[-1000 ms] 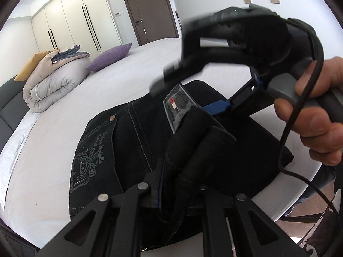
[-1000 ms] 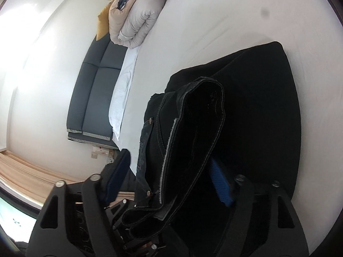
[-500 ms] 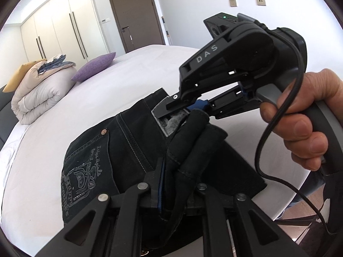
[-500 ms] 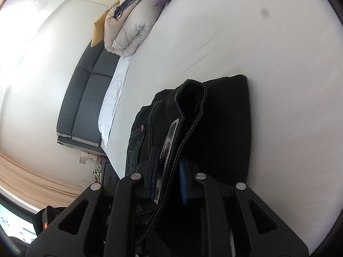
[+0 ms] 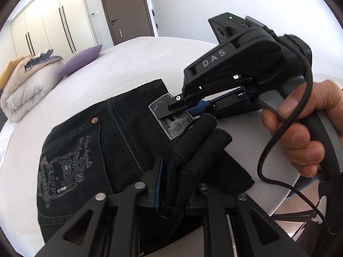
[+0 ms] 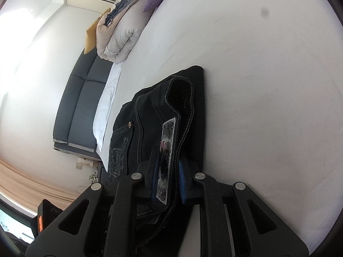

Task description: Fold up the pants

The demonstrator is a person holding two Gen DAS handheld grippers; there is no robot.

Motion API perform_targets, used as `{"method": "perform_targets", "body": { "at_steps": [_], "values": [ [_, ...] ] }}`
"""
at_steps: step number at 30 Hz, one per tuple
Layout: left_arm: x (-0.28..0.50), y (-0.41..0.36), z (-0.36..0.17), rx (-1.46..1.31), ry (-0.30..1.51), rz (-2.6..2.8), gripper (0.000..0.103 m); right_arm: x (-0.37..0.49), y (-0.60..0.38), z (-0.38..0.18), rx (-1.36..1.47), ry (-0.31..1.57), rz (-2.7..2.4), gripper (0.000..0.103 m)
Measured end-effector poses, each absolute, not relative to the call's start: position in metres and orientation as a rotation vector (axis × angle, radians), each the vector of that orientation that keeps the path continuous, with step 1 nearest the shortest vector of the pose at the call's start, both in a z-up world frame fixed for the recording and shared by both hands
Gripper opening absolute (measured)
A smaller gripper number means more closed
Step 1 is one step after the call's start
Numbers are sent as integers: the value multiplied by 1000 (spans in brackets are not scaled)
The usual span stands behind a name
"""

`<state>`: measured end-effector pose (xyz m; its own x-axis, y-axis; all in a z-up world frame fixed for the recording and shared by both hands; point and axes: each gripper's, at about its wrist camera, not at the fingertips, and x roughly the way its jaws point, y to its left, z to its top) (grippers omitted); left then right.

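Note:
Black jeans (image 5: 120, 137) lie folded on the white bed (image 5: 120, 64), back pocket with embroidery facing up. My left gripper (image 5: 171, 184) is shut on a bunched fold of the jeans near the bed's front edge. My right gripper (image 5: 188, 107) comes in from the right, held by a hand, and is shut on the waistband at the grey label patch (image 5: 171, 117). In the right wrist view the right gripper (image 6: 168, 182) clamps the jeans (image 6: 150, 115) waistband with the patch (image 6: 167, 150) between its blue pads.
A rolled beige duvet (image 5: 27, 85) and a purple pillow (image 5: 81, 60) sit at the bed's far left. A dark door (image 5: 126, 8) and wardrobes stand behind. The bed edge (image 5: 278, 201) runs at lower right. A grey headboard (image 6: 79, 115) shows in the right wrist view.
My right gripper swung down onto the waistband and closed on it at the label patch. The jeans were drawn closer and bunched. My left gripper kept its hold.

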<state>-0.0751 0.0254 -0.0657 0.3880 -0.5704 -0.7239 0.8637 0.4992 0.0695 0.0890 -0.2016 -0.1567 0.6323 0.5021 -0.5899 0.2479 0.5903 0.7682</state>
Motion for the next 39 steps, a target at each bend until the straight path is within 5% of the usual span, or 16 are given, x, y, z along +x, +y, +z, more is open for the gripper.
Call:
{"method": "perform_targets", "body": {
  "at_steps": [2, 6, 8, 13, 15, 17, 21, 32, 39],
  "values": [
    [-68, 31, -62, 445, 714, -975, 27, 88, -203, -158, 973, 903, 188, 18],
    [-67, 65, -41, 290, 744, -1053, 74, 76, -209, -150, 966, 905, 181, 24],
    [-66, 90, -25, 203, 731, -1090, 77, 64, -218, -142, 970, 891, 146, 30],
    [-29, 131, -12, 82, 764, -1052, 73, 49, -229, -107, 979, 808, 165, 31],
    [1, 141, -16, 23, 817, -1021, 57, 59, -213, -94, 948, 817, 216, 31],
    [25, 144, -26, 1, 886, -980, 55, 69, -195, -90, 916, 845, 259, 31],
    [53, 140, -56, 40, 1017, -900, 35, 71, -172, -114, 911, 940, 258, 31],
    [38, 145, -63, 58, 1011, -863, 35, -18, -163, -122, 845, 867, 262, 31],
    [34, 139, -68, 57, 1008, -866, 37, -50, -178, -105, 876, 836, 167, 51]
  ]
}}
